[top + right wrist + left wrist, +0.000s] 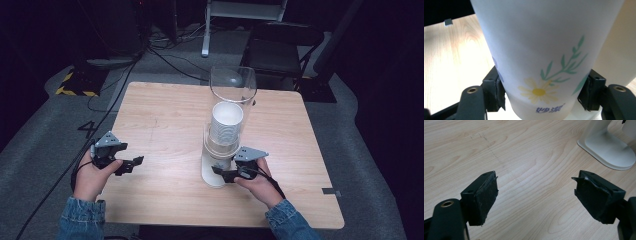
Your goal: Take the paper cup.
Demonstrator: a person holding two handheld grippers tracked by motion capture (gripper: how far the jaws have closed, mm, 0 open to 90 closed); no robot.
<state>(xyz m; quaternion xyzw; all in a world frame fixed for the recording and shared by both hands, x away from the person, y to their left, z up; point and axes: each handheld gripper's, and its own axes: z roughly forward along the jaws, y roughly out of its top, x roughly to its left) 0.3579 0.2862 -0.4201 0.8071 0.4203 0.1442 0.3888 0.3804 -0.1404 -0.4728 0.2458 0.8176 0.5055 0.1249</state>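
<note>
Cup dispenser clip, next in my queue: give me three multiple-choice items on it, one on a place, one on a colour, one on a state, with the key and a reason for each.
1. Where is the right gripper?
A. At the bottom cup of the dispenser
B. On the far table edge
C. Above the clear tube

2. What colour is the flower printed on the paper cup?
A. Red
B. Yellow and white
C. Black

3. How stands the left gripper?
A. Shut on a cup
B. Open, with nothing between its jaws
C. Shut on a cable

Key: 1 A, the high view shows it at the foot of the cup dispenser. 2 B, the right gripper view shows a daisy with a yellow centre. 3 B, the left gripper view shows bare table between the spread jaws.
</note>
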